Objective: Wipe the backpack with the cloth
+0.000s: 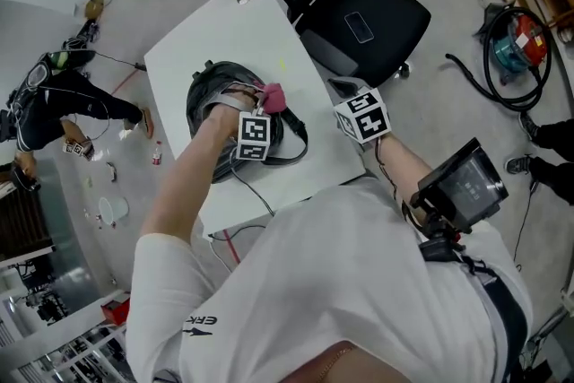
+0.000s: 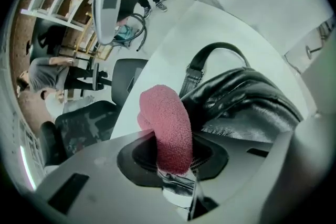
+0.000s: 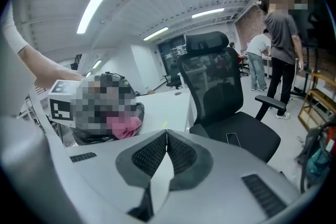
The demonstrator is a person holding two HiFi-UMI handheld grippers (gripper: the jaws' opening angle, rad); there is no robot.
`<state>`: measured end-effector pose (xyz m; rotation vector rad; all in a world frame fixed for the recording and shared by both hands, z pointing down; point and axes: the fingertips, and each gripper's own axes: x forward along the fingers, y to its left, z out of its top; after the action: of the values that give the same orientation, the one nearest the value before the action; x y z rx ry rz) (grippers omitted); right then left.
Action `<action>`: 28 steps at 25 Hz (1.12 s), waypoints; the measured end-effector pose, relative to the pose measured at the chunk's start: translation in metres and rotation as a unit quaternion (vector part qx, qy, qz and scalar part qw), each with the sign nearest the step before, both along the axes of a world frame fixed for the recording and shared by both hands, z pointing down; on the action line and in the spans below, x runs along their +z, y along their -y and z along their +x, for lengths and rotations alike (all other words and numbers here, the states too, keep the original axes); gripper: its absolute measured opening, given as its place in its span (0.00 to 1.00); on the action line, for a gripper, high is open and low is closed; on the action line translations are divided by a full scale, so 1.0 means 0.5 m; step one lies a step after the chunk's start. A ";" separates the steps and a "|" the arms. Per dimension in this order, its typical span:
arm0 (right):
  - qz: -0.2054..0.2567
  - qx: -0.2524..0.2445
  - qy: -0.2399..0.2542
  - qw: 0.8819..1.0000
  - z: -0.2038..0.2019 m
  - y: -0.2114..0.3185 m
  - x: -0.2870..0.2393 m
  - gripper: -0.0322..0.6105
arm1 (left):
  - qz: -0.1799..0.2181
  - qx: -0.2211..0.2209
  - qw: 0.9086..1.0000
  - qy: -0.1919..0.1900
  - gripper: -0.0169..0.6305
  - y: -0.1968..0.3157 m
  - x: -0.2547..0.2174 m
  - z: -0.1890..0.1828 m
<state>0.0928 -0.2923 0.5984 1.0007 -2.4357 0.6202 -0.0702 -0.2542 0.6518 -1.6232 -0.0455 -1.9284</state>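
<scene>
The black backpack (image 1: pixel 215 99) lies on its side just ahead of my left claw (image 2: pixel 176 165). Its shiny shell bulges to the right of the jaws, and one strap loops up beyond them. That claw is clamped on the pink cloth (image 2: pixel 168 128), whose folded end sticks out past the tips, right beside the bag's edge; I cannot tell whether it presses on it. My right claw (image 3: pixel 166 136) has its jaws closed on nothing and hangs by the table's edge, well to the right of the bag. I judge the wiping to be under way or about to start. Nothing on the shell shows which parts are done, so I would count most of it as left to do. The bag rests on a white table (image 1: pixel 193 45). Beyond the right claw stands a black office chair (image 1: pixel 359 22) on a grey floor (image 1: pixel 448 121), with a vacuum cleaner (image 1: pixel 529 40) and a few people farther off.
</scene>
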 end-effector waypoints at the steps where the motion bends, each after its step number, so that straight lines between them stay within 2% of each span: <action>1: 0.001 0.002 -0.001 1.000 -0.002 -0.010 -0.006 0.06 | -0.002 0.014 1.000 0.002 0.17 -0.016 -0.003 0.004; 6: 0.012 0.017 -0.006 1.000 -0.005 -0.032 -0.027 0.06 | -0.005 0.067 0.998 -0.004 0.17 -0.050 -0.018 0.030; 10: 0.016 0.034 -0.009 0.999 -0.028 -0.039 -0.026 0.06 | -0.004 0.075 0.996 -0.043 0.17 -0.057 -0.024 0.022; 12: 0.017 0.037 -0.010 0.999 -0.034 -0.047 -0.028 0.06 | -0.005 0.062 0.996 -0.071 0.17 -0.059 -0.032 0.023; 14: 0.018 0.036 -0.011 0.999 -0.040 -0.054 -0.032 0.06 | -0.005 0.023 0.995 -0.101 0.17 -0.051 -0.041 0.015; 17: 0.017 0.038 -0.015 0.999 -0.051 -0.053 -0.033 0.06 | 0.019 -0.070 0.988 -0.136 0.17 0.004 -0.045 -0.037; 21: 0.016 0.039 -0.018 0.999 -0.071 -0.037 -0.037 0.06 | 0.055 -0.202 0.966 -0.154 0.17 0.095 -0.042 -0.151; 24: 0.015 0.038 -0.020 0.999 -0.083 -0.021 -0.038 0.06 | 0.079 -0.261 0.951 -0.146 0.17 0.155 -0.038 -0.227; 28: 0.006 0.036 -0.028 0.999 -0.095 -0.004 -0.023 0.06 | 0.091 -0.337 0.927 -0.136 0.17 0.209 -0.003 -0.303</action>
<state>0.0455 -0.2903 0.5868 1.1005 -2.3656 0.5943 -0.2216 -0.3586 0.6505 -1.9128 0.8852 -2.0632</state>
